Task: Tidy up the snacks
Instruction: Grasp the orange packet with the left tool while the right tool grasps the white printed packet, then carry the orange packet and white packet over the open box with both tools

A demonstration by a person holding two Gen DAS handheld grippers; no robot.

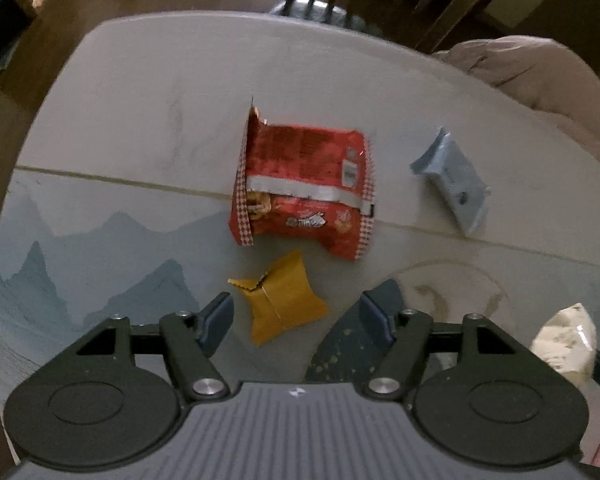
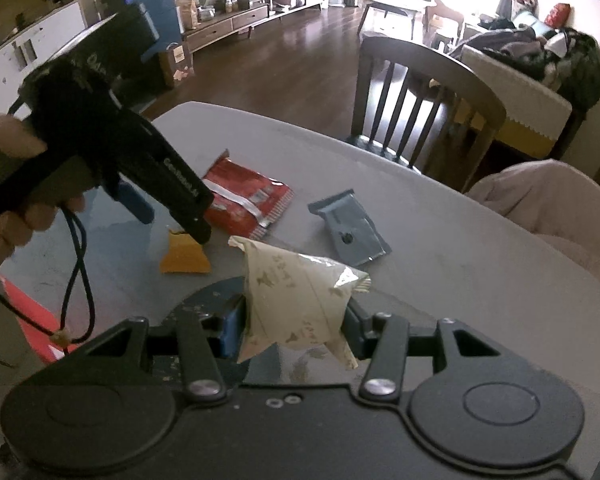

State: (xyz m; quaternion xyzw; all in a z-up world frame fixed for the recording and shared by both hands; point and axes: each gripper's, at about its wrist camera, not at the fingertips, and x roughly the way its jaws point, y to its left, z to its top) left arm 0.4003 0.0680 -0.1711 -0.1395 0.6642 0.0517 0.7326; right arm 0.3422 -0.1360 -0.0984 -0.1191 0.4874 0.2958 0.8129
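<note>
Four packets in play: one carried, three lying flat.
Left tongs (image 1: 296, 314): pointing straight down over the surface (image 1: 140, 120), jaws apart, nothing between the pads; the yellow packet (image 1: 282, 300) lies flat just below and between them, not touched.
Right tongs (image 2: 296, 320): clamped on the cream packet (image 2: 300, 292), pads pressing its sides, packet clear of the surface.
Red packet (image 1: 304, 184): just beyond the left tongs, past the yellow one; biggest of the lot, crumpled, silver strip across it, one end torn and standing up.
Blue packet (image 1: 452, 184): well right of the left tongs, beyond the right tongs, flat, apart from the others.
Cream packet look: soft, puffed, pale with small printed marks, crimped ends splaying above and below the pads.
Yellow packet look: small, pillow-shaped, folded seam up, zigzag ends.
Risk, cream: grip sits on a puffy middle; the foil could slide out or the packet could twist if swung fast.
Risk, yellow: it lies low and flat; pads closing too high would skate over it, and pushing down could shove it into the red packet.
Risk, red: the open end could spill if nudged or lifted by the wrong side.
Risk, tongs: both work close together; crossing paths could knock the carried packet loose.
</note>
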